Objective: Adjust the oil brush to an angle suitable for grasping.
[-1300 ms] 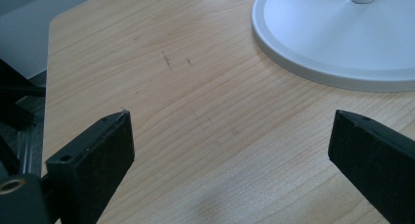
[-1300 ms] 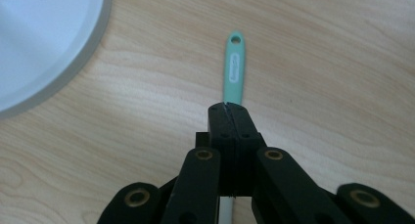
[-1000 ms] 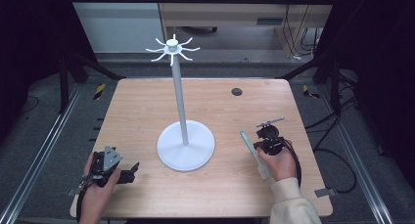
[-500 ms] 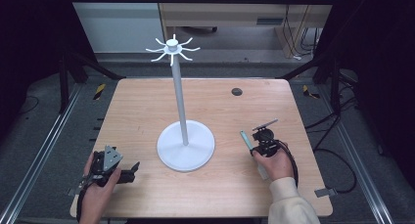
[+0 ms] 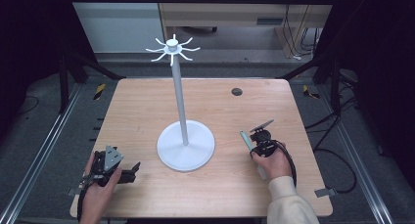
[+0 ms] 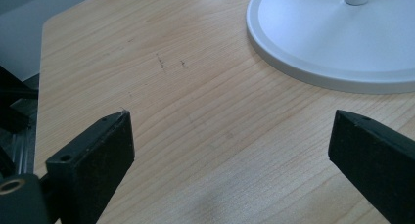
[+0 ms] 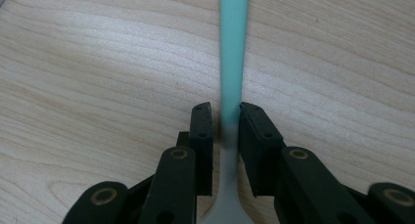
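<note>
Spatula (image 7: 232, 48) sits clamped in my right gripper's (image 7: 226, 119) jaws, nudged forward since before; left gripper (image 6: 230, 136) stays wide open.

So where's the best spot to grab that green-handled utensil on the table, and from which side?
Grip the green-handled utensil low on its slim straight handle, just above where it widens, coming from above with a jaw on each flat side. It lies flat on the table, and the right gripper already clamps it there.

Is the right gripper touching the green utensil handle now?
Touching. In the right gripper view, the right gripper has both black jaws pressed against the sides of the green utensil handle, with no gap showing on either side.
</note>
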`<action>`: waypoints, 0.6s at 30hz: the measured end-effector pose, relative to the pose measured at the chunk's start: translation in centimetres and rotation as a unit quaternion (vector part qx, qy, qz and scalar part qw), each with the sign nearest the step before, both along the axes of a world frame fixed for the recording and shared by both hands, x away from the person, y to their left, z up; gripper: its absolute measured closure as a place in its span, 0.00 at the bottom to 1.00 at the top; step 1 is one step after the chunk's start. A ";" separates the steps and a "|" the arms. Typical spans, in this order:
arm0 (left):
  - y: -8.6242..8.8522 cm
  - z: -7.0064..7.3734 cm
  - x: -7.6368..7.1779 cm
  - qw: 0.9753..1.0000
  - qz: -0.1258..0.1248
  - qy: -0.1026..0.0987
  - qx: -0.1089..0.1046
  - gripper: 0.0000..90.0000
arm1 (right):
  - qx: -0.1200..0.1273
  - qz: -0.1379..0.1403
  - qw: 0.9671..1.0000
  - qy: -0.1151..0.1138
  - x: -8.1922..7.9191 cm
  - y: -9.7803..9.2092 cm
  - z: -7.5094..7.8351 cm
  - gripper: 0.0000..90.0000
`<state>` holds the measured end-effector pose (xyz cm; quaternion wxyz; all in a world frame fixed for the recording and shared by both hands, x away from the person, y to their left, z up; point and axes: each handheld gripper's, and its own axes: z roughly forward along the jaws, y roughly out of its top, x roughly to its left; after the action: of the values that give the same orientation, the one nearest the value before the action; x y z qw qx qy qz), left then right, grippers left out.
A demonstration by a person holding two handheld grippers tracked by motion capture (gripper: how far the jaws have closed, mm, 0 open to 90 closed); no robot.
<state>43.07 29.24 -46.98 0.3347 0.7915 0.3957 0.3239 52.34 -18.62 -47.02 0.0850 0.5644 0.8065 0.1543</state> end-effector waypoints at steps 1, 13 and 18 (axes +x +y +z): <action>0.0 0.0 0.0 1.000 0.000 0.000 0.000 0.03 | 0.000 0.000 1.000 -0.001 0.0 -0.1 0.0 0.86; 0.0 0.0 0.0 1.000 0.001 0.000 0.001 0.03 | 0.013 -0.002 1.000 -0.004 0.1 -0.4 0.5 0.92; 0.1 0.0 -0.1 1.000 0.004 -0.001 0.002 0.03 | 0.035 -0.001 0.999 -0.040 -0.4 -0.8 2.5 0.92</action>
<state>42.98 29.29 -46.95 0.3325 0.7904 0.3976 0.3267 51.91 -19.45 -44.56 0.0979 0.5610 0.7961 0.2045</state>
